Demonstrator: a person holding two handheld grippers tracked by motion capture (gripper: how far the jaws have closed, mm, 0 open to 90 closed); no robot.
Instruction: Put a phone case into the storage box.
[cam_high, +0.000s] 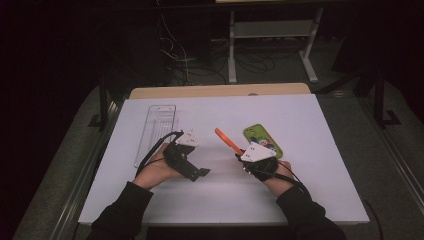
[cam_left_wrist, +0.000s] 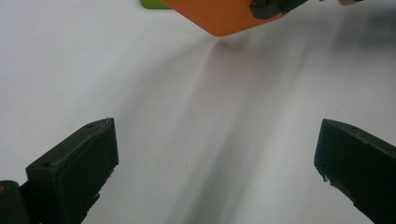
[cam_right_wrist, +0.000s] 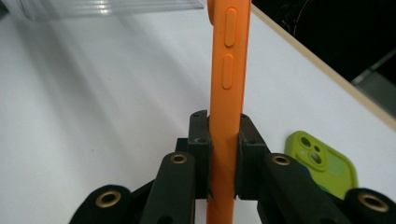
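We see the right tool (cam_right_wrist: 223, 154) clamping an orange phone case (cam_right_wrist: 228, 84) edge-on above the white tabletop (cam_high: 225, 200), a green phone case (cam_high: 262, 140) at its two o'clock; the left tool (cam_left_wrist: 215, 158) hangs open, gripping nothing.

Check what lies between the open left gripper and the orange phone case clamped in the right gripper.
Nothing: bare white table separates the left gripper from the orange phone case, as the left gripper view shows; the high view agrees.

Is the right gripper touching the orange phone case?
Touching. The right gripper view shows the right gripper with both jaws pressed flat against the orange phone case, no gap.
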